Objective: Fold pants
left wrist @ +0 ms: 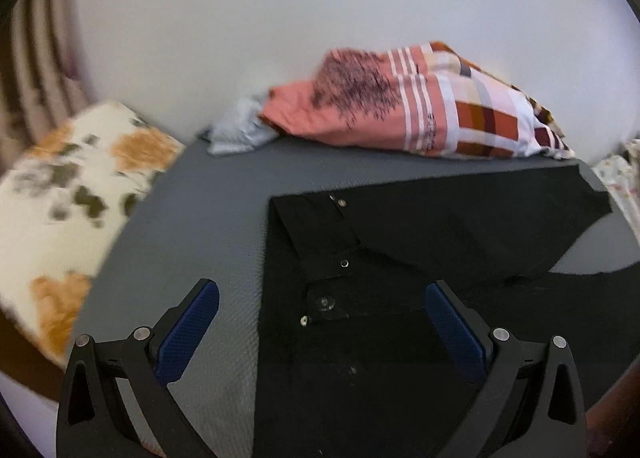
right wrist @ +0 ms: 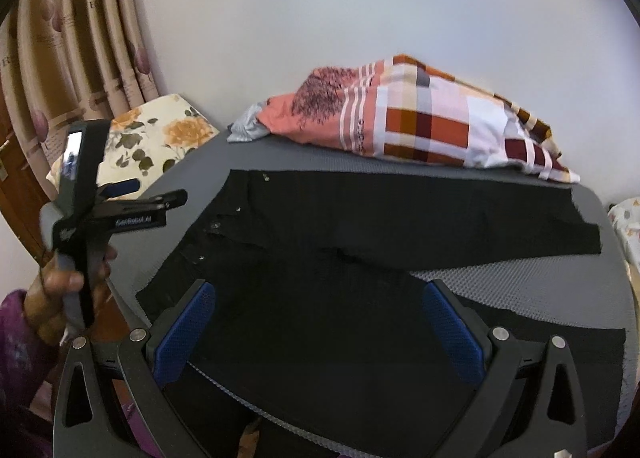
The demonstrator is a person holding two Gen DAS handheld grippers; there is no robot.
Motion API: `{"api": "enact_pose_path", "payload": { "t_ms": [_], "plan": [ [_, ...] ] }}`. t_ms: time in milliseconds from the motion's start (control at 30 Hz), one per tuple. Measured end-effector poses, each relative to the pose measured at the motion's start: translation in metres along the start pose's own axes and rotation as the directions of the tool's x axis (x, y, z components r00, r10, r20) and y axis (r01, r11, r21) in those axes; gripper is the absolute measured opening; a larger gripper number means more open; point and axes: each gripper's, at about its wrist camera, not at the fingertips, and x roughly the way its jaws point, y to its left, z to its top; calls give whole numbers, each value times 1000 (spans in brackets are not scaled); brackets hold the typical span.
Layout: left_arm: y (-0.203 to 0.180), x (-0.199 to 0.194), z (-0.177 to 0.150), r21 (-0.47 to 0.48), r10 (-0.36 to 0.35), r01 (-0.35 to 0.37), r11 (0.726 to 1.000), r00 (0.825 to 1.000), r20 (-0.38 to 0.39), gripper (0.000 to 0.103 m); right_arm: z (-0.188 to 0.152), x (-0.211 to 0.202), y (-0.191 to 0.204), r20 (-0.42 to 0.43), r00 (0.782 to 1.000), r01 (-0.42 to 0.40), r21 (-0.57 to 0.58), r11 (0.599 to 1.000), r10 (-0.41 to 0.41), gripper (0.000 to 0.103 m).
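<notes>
Item: black pants (right wrist: pixel 360 225), spread flat on our grey mat (right wrist: pixel 520 282), waistband to the left of our fingers, legs splayed apart toward the right; laid open, we judge, so one leg can go over the other.

Left gripper (left wrist: pixel 322 298): fingers wide apart, holding nothing, waistband button (left wrist: pixel 324 302) between and just beyond the tips; poised, likely, to take the waist.

Right gripper (right wrist: pixel 320 298): fingers wide apart, empty, above the nearer leg.

Beyond the fingertips: plaid bedding (right wrist: pixel 420 121) against the wall; floral cushion (left wrist: pixel 72 193) beyond-left.
</notes>
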Motion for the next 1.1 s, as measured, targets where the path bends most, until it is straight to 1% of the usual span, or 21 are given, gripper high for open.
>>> {"api": "enact_pose_path", "payload": {
  "t_ms": [33,100,167,233,267,300,400,533,567,600,733,767,800,833,867,900,933,967,1000,1033,1100],
  "plan": [
    [10,12,4,-4,-18,18,1000,1000,-19,101,0,4,0,-5,1000,3,1,1000,-3,103],
    [33,41,14,-22,-9,8,1000,998,-54,101,1,12,-2,-19,1000,6,2,1000,-6,103],
    [56,64,24,-45,-51,48,998,997,-52,95,0,21,-3,-41,999,7,8,1000,-7,103],
    [78,88,36,-79,-93,87,993,993,-73,85,0,32,-5,-66,998,7,17,1000,-6,103],
    [88,105,43,-94,-132,123,988,987,-94,82,-1,37,-6,-79,997,8,21,1000,-6,103],
    [93,118,48,-88,-143,134,987,984,-107,77,-2,42,-6,-90,996,10,24,1000,-8,103],
    [97,148,57,-43,-153,149,988,978,-144,70,-3,54,-8,-115,993,17,27,999,-14,103],
    [103,180,66,-31,-198,196,980,966,-167,70,-5,68,-9,-141,990,27,31,999,-23,103],
    [105,187,68,-39,-219,215,976,960,-176,70,-5,70,-9,-148,989,30,32,999,-25,103],
    [106,196,70,-53,-272,267,962,943,-192,70,-6,74,-8,-156,987,32,34,999,-27,103],
    [101,215,74,-42,-308,306,951,926,-219,70,-9,84,-13,-193,981,41,42,998,-32,103],
    [97,222,75,-37,-320,321,946,916,-241,70,-9,86,-13,-199,980,43,44,998,-33,103],
    [95,226,75,-47,-351,351,935,900,-260,70,-9,88,-15,-202,979,44,45,998,-34,103],
    [94,226,76,-50,-377,377,925,890,-258,70,-10,89,-15,-206,978,47,46,998,-36,103],
    [92,227,76,-70,-452,451,890,851,-269,69,-10,90,-15,-209,977,48,48,998,-37,103],
    [90,227,76,-93,-461,454,886,845,-272,61,-10,91,-16,-211,977,49,52,997,-37,103],
    [88,226,76,-89,-418,409,908,868,-270,50,-10,92,-16,-211,977,50,55,997,-37,103],
    [84,223,75,-75,-372,366,928,888,-270,45,-9,93,-16,-211,977,51,57,997,-38,103],
    [83,222,74,-83,-365,356,931,891,-271,37,-10,94,-17,-212,977,51,61,997,-37,103],
    [84,220,74,-104,-366,351,930,892,-265,32,-9,95,-18,-214,976,48,66,997,-33,103],
    [83,205,72,-126,-353,332,935,908,-226,25,-7,97,-20,-219,976,29,91,995,-9,103]
  ]
}}
